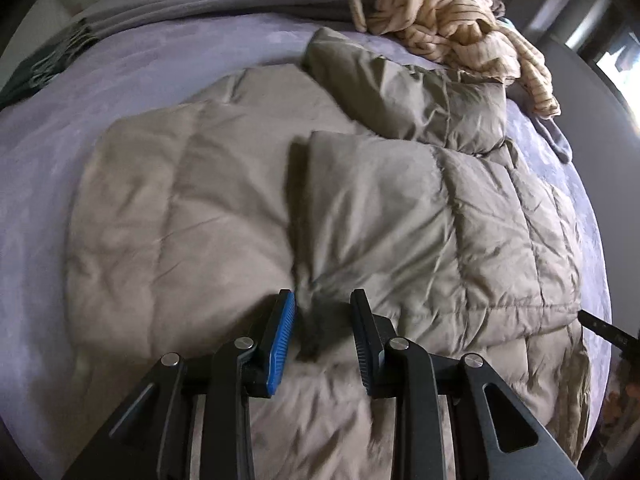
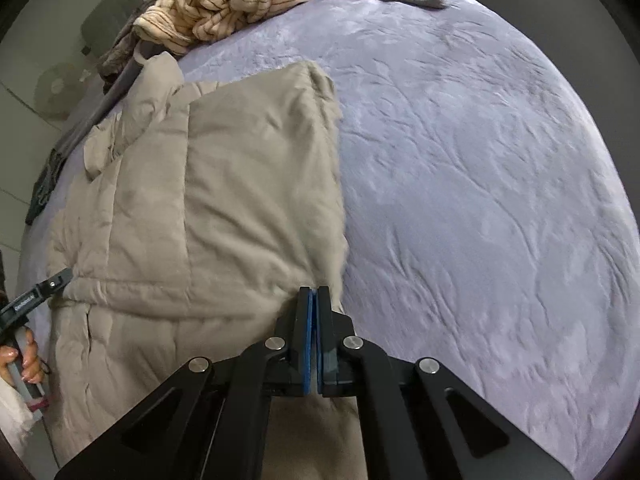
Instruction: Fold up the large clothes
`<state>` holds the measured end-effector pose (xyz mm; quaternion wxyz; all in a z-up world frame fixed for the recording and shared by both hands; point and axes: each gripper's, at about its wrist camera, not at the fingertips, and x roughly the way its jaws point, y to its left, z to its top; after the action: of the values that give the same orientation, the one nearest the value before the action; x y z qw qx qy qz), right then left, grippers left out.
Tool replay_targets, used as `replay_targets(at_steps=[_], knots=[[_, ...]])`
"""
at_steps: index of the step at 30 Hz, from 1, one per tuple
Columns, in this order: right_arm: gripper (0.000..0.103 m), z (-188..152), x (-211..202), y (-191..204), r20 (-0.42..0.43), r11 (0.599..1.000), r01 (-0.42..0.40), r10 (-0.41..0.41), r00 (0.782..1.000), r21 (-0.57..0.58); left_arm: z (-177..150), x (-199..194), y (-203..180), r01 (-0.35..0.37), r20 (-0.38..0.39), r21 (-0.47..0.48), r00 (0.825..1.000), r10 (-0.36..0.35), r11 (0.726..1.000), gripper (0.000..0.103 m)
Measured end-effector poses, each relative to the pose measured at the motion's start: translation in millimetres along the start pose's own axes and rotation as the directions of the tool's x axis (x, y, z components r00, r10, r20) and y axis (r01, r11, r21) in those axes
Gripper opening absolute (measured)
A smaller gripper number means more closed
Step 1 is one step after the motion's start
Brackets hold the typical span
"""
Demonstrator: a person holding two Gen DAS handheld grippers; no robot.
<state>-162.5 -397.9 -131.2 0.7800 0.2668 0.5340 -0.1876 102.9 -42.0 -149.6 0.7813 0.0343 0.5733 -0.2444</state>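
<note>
My left tongs (image 1: 323, 312): black linkage arms, silver round pivot screws, one ribbed blue pad (image 1: 280, 344), one dark pad. My right tongs (image 2: 315, 300): same black frame, blue pads. My left hand (image 2: 24, 360): bare skin, pale polished nails, grey handle.

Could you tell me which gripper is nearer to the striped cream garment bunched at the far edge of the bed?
Neither clearly. The left gripper and right gripper both sit at the jacket's near edge, far from the striped garment.

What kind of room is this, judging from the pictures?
Most likely a bedroom: a beige quilted jacket lies spread on a bed covered by a lilac plush blanket, with a crumpled striped garment piled at its far edge.
</note>
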Motion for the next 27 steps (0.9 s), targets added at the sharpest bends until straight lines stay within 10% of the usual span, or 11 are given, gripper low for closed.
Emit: replay_targets(at_steps=[15,16,18,25,27], knots=[[0.005,-49.4,-48.8,6.8,-0.113,0.988,-0.067,0.083,0.990,0.138,-58.8,-76.6,-5.4,-0.121,-0.089,-0.034,0.989,0.118,0.992,0.031],[0.005,-54.4,-50.2,9.7,-0.125,0.987,-0.073,0.091,0.988,0.140,-65.0,-81.4,-6.1,-0.118,-0.095,-0.042,0.989,0.114,0.992,0.035],[0.005,-61.8,-52.3,14.6,-0.141,0.987,-0.082,0.102,0.985,0.138,-75.3,-89.8,-7.9,-0.123,-0.098,-0.057,0.988,0.117,0.991,0.086],[0.006,-79.5,-58.7,29.9,-0.184,0.988,-0.109,0.128,0.975,0.109,-109.8,-117.7,-11.3,-0.161,-0.087,-0.085,0.984,0.154,0.983,0.089],[0.007,-83.0,-59.7,33.6,-0.193,0.988,-0.109,0.128,0.973,0.106,-119.0,-124.1,-10.1,-0.179,-0.092,-0.092,0.981,0.170,0.980,0.103]])
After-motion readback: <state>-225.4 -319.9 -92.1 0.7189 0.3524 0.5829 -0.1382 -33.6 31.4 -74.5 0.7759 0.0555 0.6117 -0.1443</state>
